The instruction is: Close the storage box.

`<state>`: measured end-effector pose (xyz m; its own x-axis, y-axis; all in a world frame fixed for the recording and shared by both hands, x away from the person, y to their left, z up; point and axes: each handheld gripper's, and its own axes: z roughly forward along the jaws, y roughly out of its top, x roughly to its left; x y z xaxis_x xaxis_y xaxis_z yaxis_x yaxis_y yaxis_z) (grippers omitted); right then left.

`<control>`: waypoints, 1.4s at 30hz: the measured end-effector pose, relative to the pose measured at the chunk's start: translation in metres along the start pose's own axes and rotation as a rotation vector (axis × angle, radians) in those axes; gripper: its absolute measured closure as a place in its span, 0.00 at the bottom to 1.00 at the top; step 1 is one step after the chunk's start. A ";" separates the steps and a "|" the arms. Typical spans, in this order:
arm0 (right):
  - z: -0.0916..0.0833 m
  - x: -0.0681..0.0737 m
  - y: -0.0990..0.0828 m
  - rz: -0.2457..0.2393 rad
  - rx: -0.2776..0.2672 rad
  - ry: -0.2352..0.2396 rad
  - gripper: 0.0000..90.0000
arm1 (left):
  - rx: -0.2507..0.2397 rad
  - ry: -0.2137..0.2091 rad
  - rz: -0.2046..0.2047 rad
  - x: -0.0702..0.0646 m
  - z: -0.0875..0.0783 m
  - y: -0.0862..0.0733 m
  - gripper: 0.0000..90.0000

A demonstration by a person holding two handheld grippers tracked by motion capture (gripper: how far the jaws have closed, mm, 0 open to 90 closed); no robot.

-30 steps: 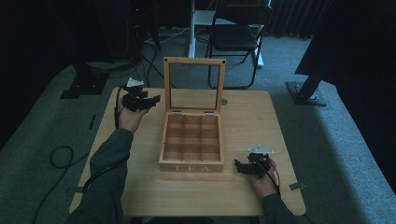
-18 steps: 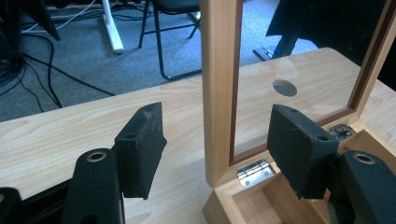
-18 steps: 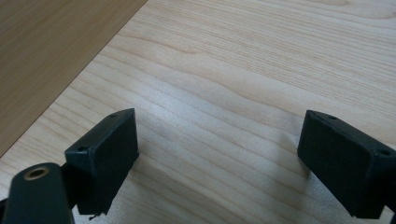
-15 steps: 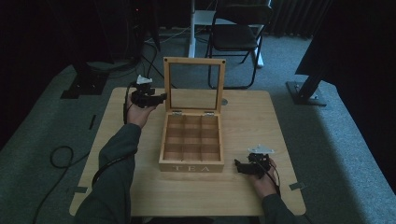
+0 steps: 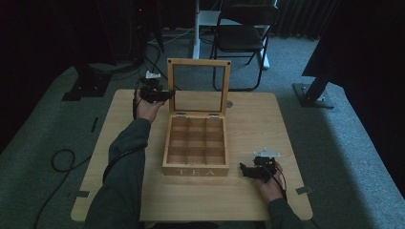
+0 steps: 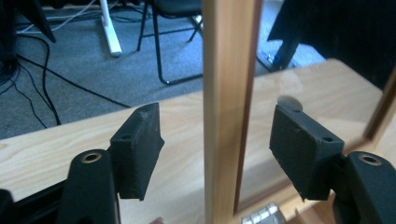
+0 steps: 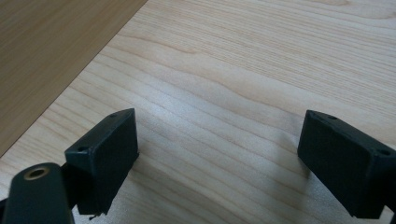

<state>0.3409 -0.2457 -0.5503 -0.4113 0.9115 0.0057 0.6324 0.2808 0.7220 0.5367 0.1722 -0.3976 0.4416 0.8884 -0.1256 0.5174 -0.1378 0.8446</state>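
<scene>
A wooden tea box (image 5: 196,148) marked TEA stands mid-table, with empty compartments and its glass-paned lid (image 5: 198,86) raised upright. My left gripper (image 5: 165,95) is open at the lid's left side. In the left gripper view the lid's left frame post (image 6: 226,112) stands between the two spread jaws, touching neither, and the gripper (image 6: 217,149) straddles it. My right gripper (image 5: 244,170) rests low on the table just right of the box's front corner, open, with bare tabletop between its jaws (image 7: 217,154).
The light wood table (image 5: 267,124) has free room right and left of the box. A folding chair (image 5: 243,33) and a white stand (image 5: 203,19) are behind the table. Cables (image 5: 62,160) lie on the grey carpet at left. A dark stand base (image 5: 313,93) sits at the right.
My left gripper has moved right and toward the lid, from beside the box's left side to around the lid's left frame post. The right gripper has stayed put.
</scene>
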 end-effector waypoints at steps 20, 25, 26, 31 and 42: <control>0.000 0.000 0.000 -0.002 0.000 0.002 0.13 | -0.043 -0.081 -0.008 -0.009 0.017 0.037 0.44; 0.000 0.000 0.000 -0.001 0.000 0.000 0.13 | -0.054 -0.075 -0.021 -0.011 0.011 0.035 0.47; 0.000 0.000 0.000 -0.001 -0.001 0.000 0.13 | -0.059 -0.079 -0.022 -0.012 0.009 0.034 0.48; 0.000 0.000 0.000 0.001 0.000 0.001 0.13 | -0.072 -0.082 -0.025 -0.018 -0.002 0.030 0.46; 0.000 0.001 0.000 0.002 0.000 -0.003 0.13 | -0.070 -0.116 0.041 -0.034 -0.035 0.015 0.42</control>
<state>0.3402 -0.2454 -0.5503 -0.4079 0.9130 0.0054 0.6331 0.2786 0.7222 0.5037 0.1552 -0.3628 0.5455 0.8253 -0.1459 0.4466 -0.1389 0.8839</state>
